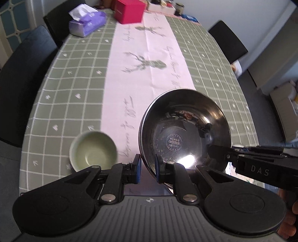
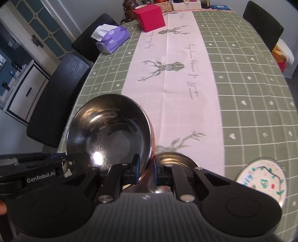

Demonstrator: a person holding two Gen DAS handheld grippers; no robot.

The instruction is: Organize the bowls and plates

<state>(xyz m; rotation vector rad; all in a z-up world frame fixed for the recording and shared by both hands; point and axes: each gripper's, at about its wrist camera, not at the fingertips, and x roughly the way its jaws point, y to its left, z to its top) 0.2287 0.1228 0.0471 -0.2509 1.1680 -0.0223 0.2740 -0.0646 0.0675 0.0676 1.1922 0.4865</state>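
Observation:
A shiny steel bowl (image 1: 184, 128) is held above the table by both grippers. My left gripper (image 1: 147, 168) is shut on its near-left rim. My right gripper (image 2: 146, 170) is shut on its opposite rim; the bowl also shows in the right wrist view (image 2: 109, 130). The right gripper reaches in from the right in the left wrist view (image 1: 221, 152). A small green ceramic bowl (image 1: 93, 149) sits on the table left of the left gripper. A second steel bowl (image 2: 175, 158) lies on the table just beyond the right gripper. A decorated white plate (image 2: 262, 180) lies at the right.
The table (image 2: 251, 93) has a green checked cloth and a pink runner. A purple tissue pack (image 1: 86, 23) and a red box (image 1: 129, 11) stand at the far end with jars and boxes. Black chairs (image 2: 57, 96) line both long sides.

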